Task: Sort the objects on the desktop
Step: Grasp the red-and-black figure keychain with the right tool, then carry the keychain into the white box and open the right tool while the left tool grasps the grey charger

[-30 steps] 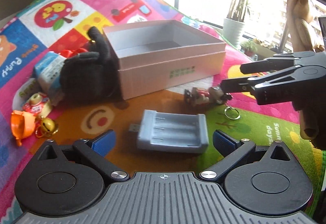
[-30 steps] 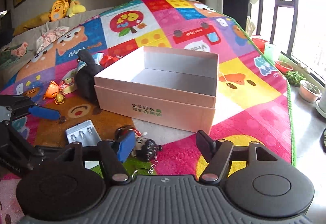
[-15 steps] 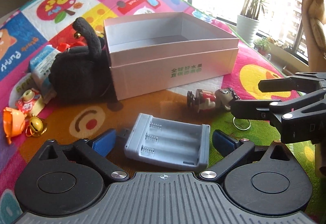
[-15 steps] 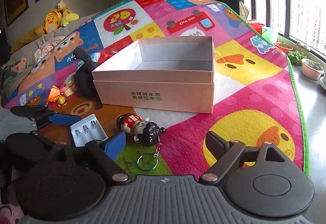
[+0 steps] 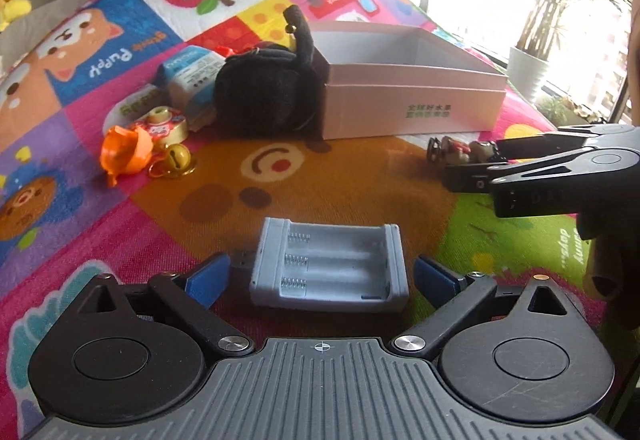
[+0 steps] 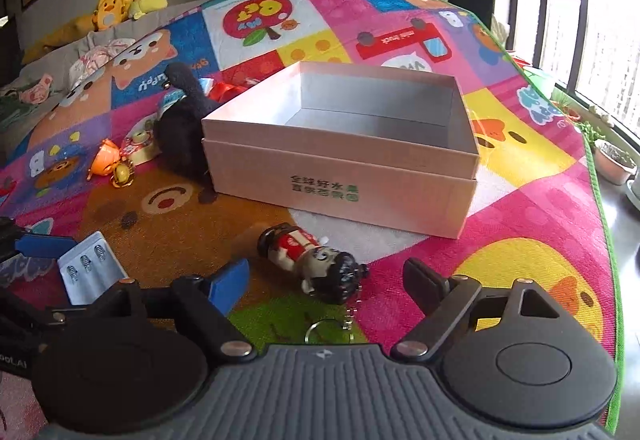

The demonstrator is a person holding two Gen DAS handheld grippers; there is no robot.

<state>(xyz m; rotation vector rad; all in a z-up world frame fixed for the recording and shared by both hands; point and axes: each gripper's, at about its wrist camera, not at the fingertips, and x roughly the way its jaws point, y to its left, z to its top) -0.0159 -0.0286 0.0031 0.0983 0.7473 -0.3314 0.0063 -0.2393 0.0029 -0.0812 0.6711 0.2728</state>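
The box (image 6: 340, 144) stands open and empty near the middle of the mat (image 6: 520, 224). No object is sorted yet; by this reading the task is at its start.

Left tool (image 5: 322, 274): jaws wide and opening, one on each side of the charger (image 5: 328, 266), pads clear of it. The charger lies flat on the mat, toward the near edge, well apart from the box.

Right tool (image 6: 326, 280): jaws closing, with the doll (image 6: 316, 264) between them and not yet gripped. The doll lies on its side just in front of the box, its key ring (image 6: 328, 332) trailing toward the tool.

Remaining items, all on the mat at the left side of the box:
- plush (image 5: 260, 96), touching the box wall
- packet (image 5: 192, 80)
- round tag (image 5: 160, 124)
- orange toy (image 5: 124, 152)
- bell (image 5: 176, 160)

Judged sequence: grip charger and doll, transfer both to the box, then clear the left group.
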